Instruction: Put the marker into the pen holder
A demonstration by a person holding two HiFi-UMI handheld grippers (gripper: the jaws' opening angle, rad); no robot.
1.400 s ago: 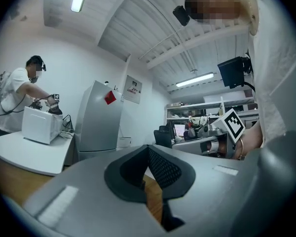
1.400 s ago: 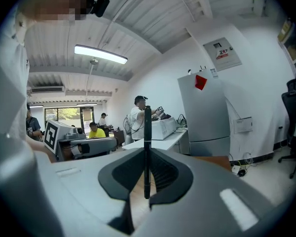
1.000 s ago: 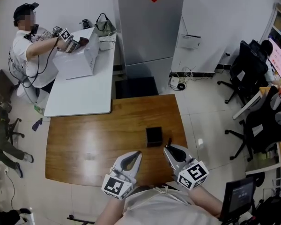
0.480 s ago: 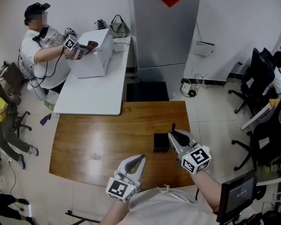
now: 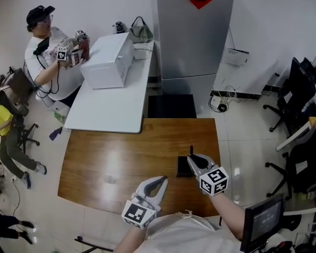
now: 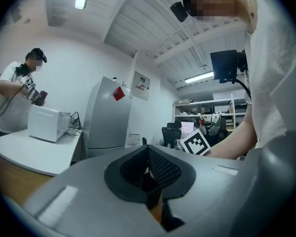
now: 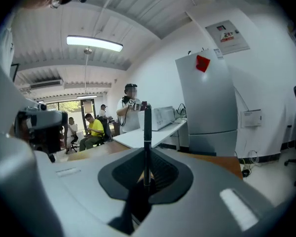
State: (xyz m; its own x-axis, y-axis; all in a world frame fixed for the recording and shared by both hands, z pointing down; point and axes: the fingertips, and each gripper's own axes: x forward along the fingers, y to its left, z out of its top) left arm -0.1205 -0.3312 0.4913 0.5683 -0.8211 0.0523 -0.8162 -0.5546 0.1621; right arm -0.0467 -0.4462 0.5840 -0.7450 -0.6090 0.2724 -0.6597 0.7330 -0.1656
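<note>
Left gripper point(image 5: 159, 182) over near edge of wooden table point(image 5: 116, 157), jaws together, empty. Broad bare wood to left. Black pen holder point(image 5: 182, 166) toward right edge. Right gripper point(image 5: 193, 160) just beside holder, clamped on upright black marker point(image 7: 147, 132).

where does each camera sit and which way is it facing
Head view: on the person's head, looking steeply down at the wooden table; shows the left gripper and right gripper.
Left gripper view: on the left gripper, facing across the room over its shut jaws; the person's torso shows at right.
Right gripper view: on the right gripper, facing across the room past the marker clamped upright.
Shared: all three show the grey fridge.
</note>
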